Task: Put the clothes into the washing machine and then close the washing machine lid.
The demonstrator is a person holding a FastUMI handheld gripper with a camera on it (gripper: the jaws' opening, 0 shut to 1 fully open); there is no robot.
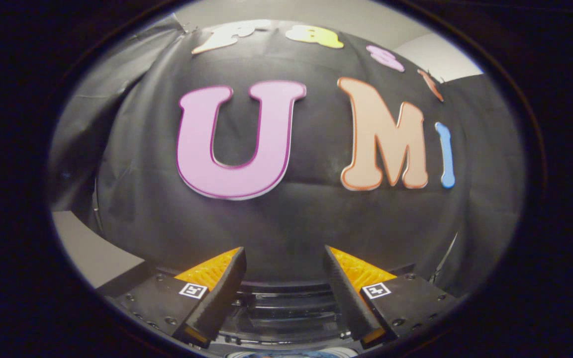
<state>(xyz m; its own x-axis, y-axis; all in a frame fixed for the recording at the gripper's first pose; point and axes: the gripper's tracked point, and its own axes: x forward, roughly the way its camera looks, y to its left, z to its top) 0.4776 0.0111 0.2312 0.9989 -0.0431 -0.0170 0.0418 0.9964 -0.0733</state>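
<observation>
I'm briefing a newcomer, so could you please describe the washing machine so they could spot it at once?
Start at the black cloth wall ahead. Below it, between and just beyond the open fingers of the hand-held gripper, lies the washing machine. Its dark, ribbed, curved top sets it apart from the smooth grey surface nearby.

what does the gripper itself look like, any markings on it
The gripper has two wedge-shaped fingers with ridged inner faces, set apart. Each sits on a dark block with screw heads and carries a small square black-and-white tag.
</observation>
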